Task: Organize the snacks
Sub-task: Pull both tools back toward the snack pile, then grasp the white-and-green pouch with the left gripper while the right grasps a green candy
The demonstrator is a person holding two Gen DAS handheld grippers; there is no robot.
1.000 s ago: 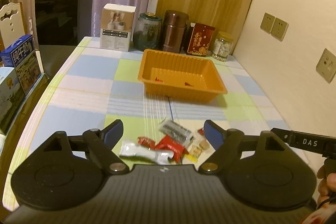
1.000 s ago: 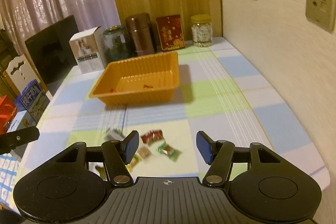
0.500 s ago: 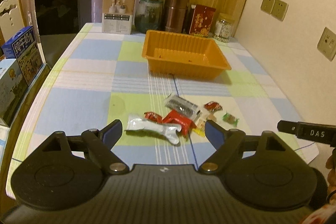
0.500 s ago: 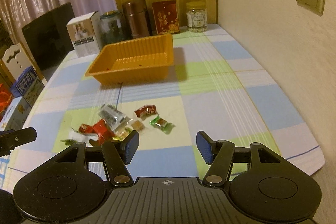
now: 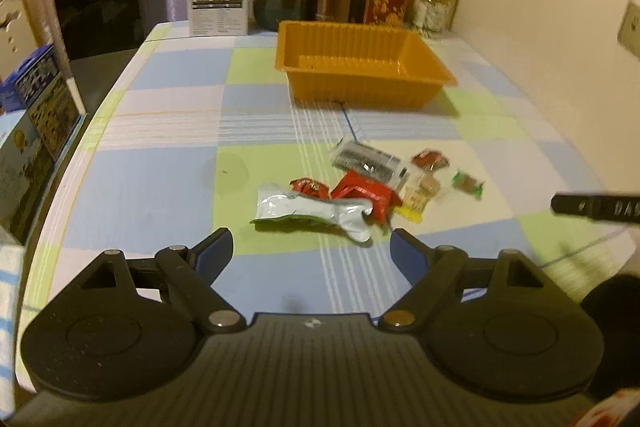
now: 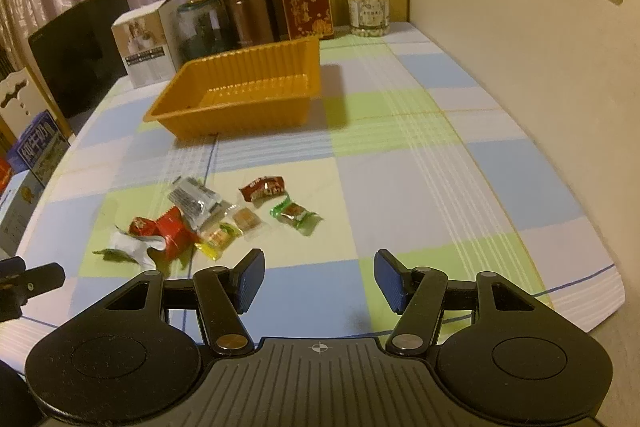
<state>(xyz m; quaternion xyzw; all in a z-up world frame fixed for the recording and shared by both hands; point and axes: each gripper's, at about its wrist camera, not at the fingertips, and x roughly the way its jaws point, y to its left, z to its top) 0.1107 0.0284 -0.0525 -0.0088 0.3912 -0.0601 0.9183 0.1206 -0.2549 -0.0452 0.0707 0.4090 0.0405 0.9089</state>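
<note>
1. While the ribbed orange plastic tray (image 6: 240, 95) is sitting apparently empty toward the back of the checked-cloth counter (image 6: 400, 155), the small wrapped snacks (image 6: 224, 219) are lying loose in a cluster well in front of it.
2. The left hand-held gripper (image 5: 311, 251) and the right hand-held gripper (image 6: 319, 281) are both hovering spread wide, carrying nothing.
3. Judging by this, the first pick is pending: the green-wrapped candy (image 6: 296, 214), lying slightly apart, is inviting a descent and pinch.
</note>
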